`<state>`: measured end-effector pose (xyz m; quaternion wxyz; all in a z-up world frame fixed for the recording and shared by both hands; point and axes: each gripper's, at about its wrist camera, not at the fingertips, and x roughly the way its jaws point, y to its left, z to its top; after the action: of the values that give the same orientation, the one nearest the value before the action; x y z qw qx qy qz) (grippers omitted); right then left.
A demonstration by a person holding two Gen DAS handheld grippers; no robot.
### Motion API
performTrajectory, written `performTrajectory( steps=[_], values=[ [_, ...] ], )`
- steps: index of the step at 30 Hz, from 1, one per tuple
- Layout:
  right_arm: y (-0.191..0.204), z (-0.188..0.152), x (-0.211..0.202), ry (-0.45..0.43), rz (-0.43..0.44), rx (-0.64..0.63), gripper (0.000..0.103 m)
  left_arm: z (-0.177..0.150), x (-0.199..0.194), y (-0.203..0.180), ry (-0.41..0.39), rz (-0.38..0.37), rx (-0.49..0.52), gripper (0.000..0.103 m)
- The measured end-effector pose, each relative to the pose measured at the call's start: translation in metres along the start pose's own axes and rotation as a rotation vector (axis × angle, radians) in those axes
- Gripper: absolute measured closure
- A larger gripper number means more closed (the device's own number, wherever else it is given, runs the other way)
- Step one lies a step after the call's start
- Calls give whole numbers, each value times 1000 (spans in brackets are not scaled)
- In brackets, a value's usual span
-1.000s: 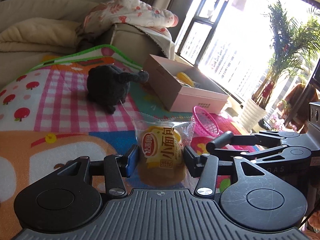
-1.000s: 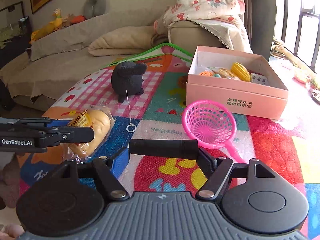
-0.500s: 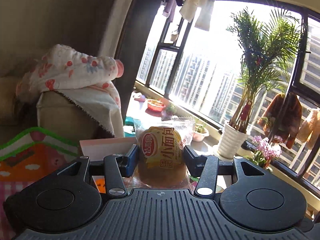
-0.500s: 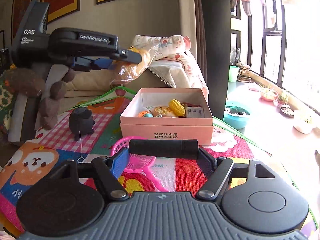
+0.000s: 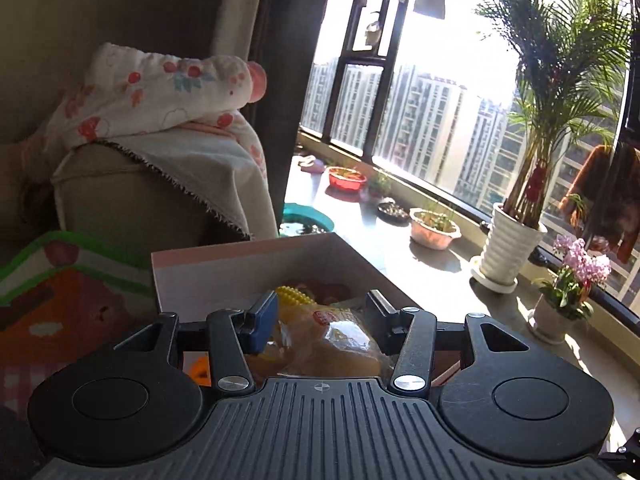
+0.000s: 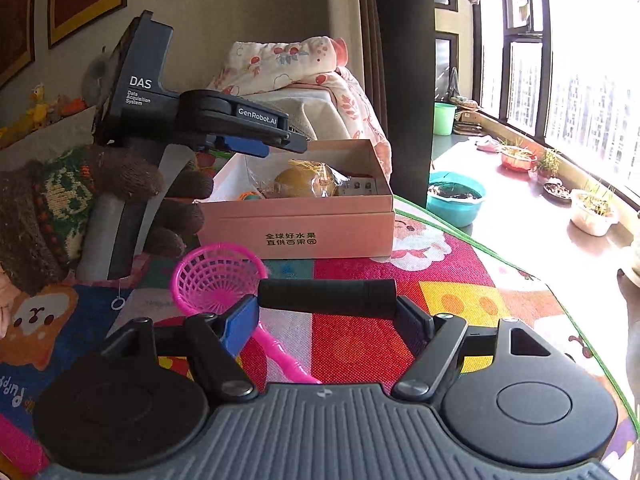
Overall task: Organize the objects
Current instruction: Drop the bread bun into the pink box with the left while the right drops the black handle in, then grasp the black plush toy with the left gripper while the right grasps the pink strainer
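1. While the wrapped bun [image 6: 306, 182] hangs over the open pink box [image 6: 296, 220], it sits low between the box walls, among a yellow spiky toy [image 5: 295, 295] and other small items; whether it already rests on them cannot be told.
2. Left gripper [image 5: 320, 320]: jaws clamped on the bun, one pad on each side of the wrapper. In the left wrist view the bun lies directly between the pads, label up, its bulk running back toward the camera.
3. From the right wrist view, the left gripper reaches in over the box's left wall from the left, held by a hand in a brown knitted glove [image 6: 120, 184]. Jaws point slightly downward into the box.
4. Relation that matters: the bun is already above the box interior, inside the rim on all sides. Judgement: the coming move is a release, needing only the pads to part; no further sideways travel looks necessary.
5. Right gripper [image 6: 326, 320]: jaws clamped on a black cylinder [image 6: 326, 294] held crosswise, its long axis lying left to right across the pads. It is well short of the box, over the play mat [image 6: 460, 280].
6. Pink toy strainer [image 6: 216, 280] lies on the mat just beyond the right jaws, bowl toward the box, handle running back under the left pad.
7. Nearer hand to the box: the left. The right would have to travel forward over the strainer to reach it.
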<state>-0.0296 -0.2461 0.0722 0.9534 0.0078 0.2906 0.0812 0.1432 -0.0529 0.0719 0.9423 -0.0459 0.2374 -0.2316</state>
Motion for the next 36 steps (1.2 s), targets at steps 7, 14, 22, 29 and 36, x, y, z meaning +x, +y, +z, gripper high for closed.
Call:
performTrajectory(
  steps=[7, 14, 22, 29, 36],
  values=[
    [7, 24, 4, -27, -2, -36, 29, -23, -78, 43, -18, -39, -127, 50],
    [30, 141, 44, -173, 42, -47, 28, -77, -121, 64, 87, -23, -200, 50],
    [40, 169, 96, -90, 75, -11, 9, -100, -151, 83, 102, 76, -145, 50],
    [43, 83, 66, 8, 7, -160, 0, -102, -153, 100, 62, 134, -207, 50],
    [48, 30, 54, 147, 149, -196, 0, -96, -153, 102, 56, 172, -222, 50]
  ],
)
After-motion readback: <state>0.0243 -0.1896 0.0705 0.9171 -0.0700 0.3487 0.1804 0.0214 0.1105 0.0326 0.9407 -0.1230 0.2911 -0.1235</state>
